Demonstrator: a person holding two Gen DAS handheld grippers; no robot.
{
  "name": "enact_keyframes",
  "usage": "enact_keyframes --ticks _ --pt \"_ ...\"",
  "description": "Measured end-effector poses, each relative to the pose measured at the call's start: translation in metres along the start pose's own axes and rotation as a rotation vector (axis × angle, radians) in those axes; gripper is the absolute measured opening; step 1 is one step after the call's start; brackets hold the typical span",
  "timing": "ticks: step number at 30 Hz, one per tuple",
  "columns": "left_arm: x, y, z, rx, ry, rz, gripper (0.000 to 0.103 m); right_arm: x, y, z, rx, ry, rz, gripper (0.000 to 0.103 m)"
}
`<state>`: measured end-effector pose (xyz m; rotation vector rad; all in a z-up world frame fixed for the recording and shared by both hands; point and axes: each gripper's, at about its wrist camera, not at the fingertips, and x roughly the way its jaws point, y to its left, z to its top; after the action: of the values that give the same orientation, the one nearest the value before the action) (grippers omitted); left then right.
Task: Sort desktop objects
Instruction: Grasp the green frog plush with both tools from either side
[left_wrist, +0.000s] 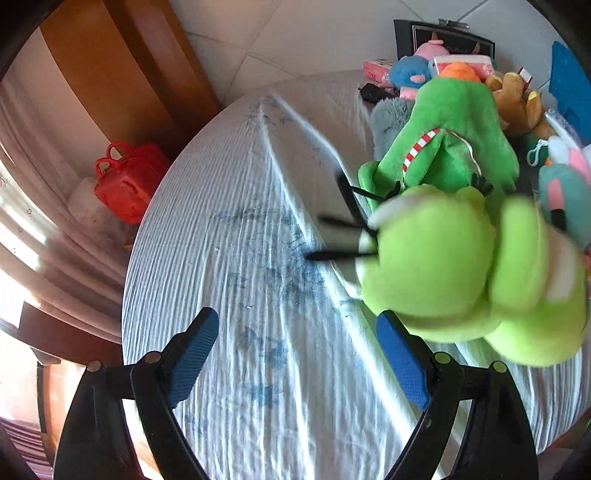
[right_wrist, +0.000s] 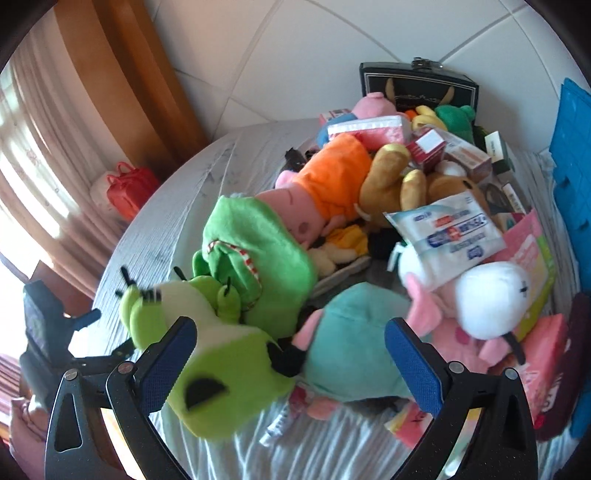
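My left gripper (left_wrist: 299, 358) hangs open over bare wrinkled cloth on the round table (left_wrist: 240, 240), nothing between its blue pads. A green frog plush (left_wrist: 443, 258) with black lashes lies just to the right of its right finger. In the right wrist view my right gripper (right_wrist: 290, 365) stands wide open low over the pile. The frog's head (right_wrist: 229, 373) and a teal plush (right_wrist: 354, 332) lie between its fingers, and the pads do not press on either. The left gripper (right_wrist: 107, 334) shows at the left edge of that view.
Behind lies a heap: a pink pig plush in orange (right_wrist: 332, 177), a brown plush (right_wrist: 391, 177), a wet-wipes pack (right_wrist: 447, 229), a white plush (right_wrist: 491, 299), pink tissue packs and a black box (right_wrist: 417, 88). A blue crate (right_wrist: 572, 155) stands right. A red bag (left_wrist: 125, 181) sits on the floor.
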<state>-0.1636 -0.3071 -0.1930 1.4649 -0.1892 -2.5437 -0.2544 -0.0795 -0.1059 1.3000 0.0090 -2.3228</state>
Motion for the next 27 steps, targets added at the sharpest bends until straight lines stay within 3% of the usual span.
enact_keyframes --ticks 3,6,9,12,17,27 --pt "-0.025 0.020 -0.002 0.003 -0.058 -0.067 0.088 0.016 0.023 -0.013 0.016 0.039 -0.007 0.103" --pt "-0.040 0.028 0.006 -0.006 -0.107 -0.186 0.089 0.025 0.034 -0.031 0.050 0.068 -0.038 0.103" --pt "-0.032 0.021 0.011 0.047 -0.096 -0.298 0.088 0.026 0.040 -0.051 0.103 0.096 -0.057 0.103" --pt "-0.009 0.002 0.005 0.150 -0.031 -0.309 0.088 0.025 0.047 -0.071 0.159 0.119 -0.060 0.103" --pt "0.021 -0.017 -0.013 0.214 0.075 -0.372 0.088 0.034 0.062 -0.092 0.219 0.168 -0.066 0.103" --pt "0.031 -0.033 -0.013 0.306 0.114 -0.394 0.090 0.060 0.072 -0.102 0.291 0.232 -0.076 0.103"
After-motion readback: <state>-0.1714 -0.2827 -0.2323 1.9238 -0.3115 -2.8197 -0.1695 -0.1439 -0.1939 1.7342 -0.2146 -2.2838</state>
